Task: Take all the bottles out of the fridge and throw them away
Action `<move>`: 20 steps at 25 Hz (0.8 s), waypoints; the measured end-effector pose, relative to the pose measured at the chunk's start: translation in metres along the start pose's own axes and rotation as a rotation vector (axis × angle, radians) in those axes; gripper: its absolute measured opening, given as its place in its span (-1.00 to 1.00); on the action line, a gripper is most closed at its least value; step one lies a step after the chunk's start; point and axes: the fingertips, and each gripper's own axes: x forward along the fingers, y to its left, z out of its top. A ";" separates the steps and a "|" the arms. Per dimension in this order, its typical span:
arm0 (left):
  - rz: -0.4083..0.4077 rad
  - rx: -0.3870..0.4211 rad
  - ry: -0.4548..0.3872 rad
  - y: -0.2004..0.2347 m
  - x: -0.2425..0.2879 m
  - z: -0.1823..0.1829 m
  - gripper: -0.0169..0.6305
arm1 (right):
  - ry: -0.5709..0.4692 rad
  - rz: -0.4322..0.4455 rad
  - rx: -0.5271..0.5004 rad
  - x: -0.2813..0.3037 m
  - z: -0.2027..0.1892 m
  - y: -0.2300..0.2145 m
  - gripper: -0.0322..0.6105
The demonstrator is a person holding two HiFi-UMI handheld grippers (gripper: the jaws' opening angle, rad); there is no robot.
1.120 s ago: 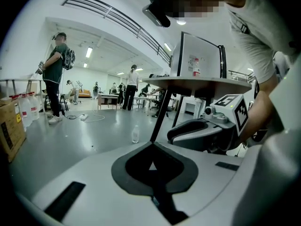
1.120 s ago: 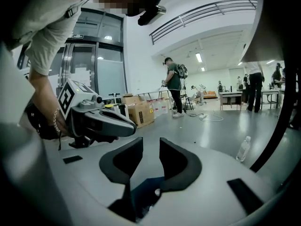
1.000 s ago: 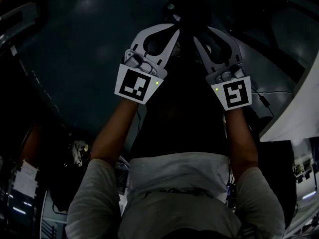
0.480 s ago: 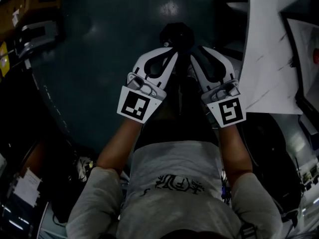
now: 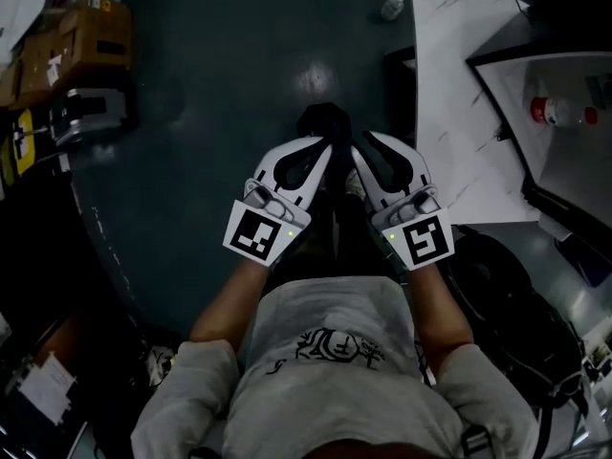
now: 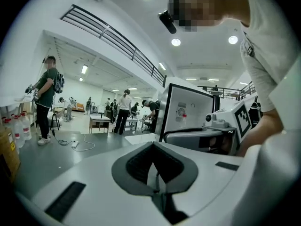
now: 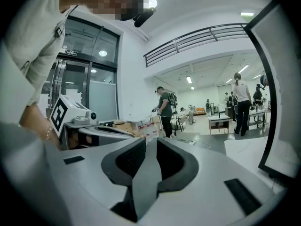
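Observation:
A clear bottle with a red cap lies inside the open white fridge at the right of the head view. Another small bottle stands on the dark floor beyond the fridge. Both grippers are held side by side in front of my body, left of the fridge and well apart from both bottles. My left gripper is shut, with nothing between its pads. My right gripper is closing; a narrow gap still shows and nothing is in it. The fridge shows in the left gripper view.
Cardboard boxes and gear line the floor at the upper left. Black cables and a dark round thing lie at the lower right beside the fridge. Several people stand and work at tables in the far hall. Bottles stand by boxes there.
The head view has swung so that the fridge and its bottle now show at the right. Both grippers have drawn closer together and sit lower in the view.

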 end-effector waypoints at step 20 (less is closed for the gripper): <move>-0.101 0.075 -0.043 -0.055 -0.039 0.130 -0.91 | -0.098 -0.087 -0.043 -0.054 0.140 0.039 -0.63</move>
